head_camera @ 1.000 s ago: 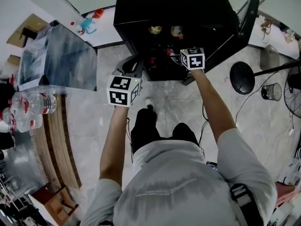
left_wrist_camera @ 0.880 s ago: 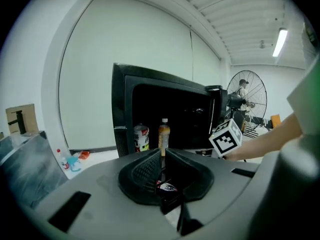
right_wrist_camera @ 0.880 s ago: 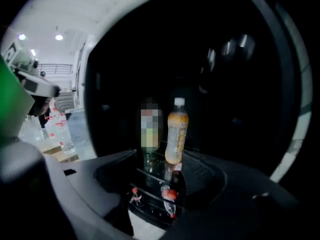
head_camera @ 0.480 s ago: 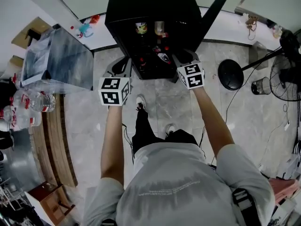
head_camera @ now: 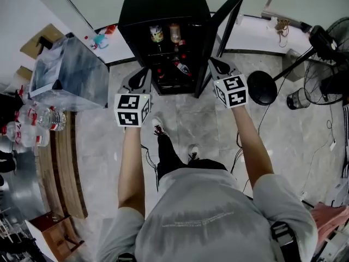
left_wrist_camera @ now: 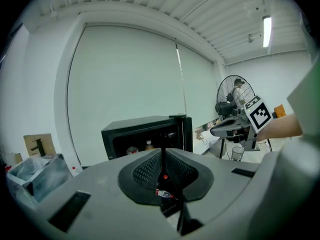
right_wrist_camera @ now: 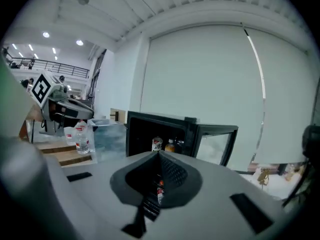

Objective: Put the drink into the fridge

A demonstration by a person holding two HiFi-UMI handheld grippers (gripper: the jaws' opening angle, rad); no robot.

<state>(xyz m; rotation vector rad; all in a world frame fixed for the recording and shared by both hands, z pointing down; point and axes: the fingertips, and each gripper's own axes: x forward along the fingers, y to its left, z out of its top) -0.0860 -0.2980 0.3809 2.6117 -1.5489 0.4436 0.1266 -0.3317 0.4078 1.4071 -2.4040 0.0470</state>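
The black fridge (head_camera: 163, 4) stands on the floor ahead with its glass door (head_camera: 223, 23) swung out on the right. Two drinks (head_camera: 156, 33) stand on its upper shelf and a bottle (head_camera: 182, 67) lies on a lower shelf. My left gripper (head_camera: 140, 78) hovers just in front of the fridge's left lower corner, shut and holding nothing. My right gripper (head_camera: 218, 67) is beside the door's bottom edge, also shut and holding nothing. In the left gripper view the fridge (left_wrist_camera: 142, 134) shows beyond the left gripper (left_wrist_camera: 162, 159). The right gripper view shows the fridge (right_wrist_camera: 150, 131) and door (right_wrist_camera: 217, 141) past the right gripper (right_wrist_camera: 159, 159).
A clear plastic box (head_camera: 68, 70) sits left of the fridge. Water bottles (head_camera: 41, 119) stand on a wooden table (head_camera: 65, 168) at the left. A round black stand base (head_camera: 262, 89), a wire bin (head_camera: 297, 98) and a fan (head_camera: 332, 37) are on the right. The person's feet (head_camera: 157, 127) are on the tiled floor.
Both grippers have drawn back from the fridge, the right one out of its opening. The fridge now sits farther off, and the door stands at a narrower angle.
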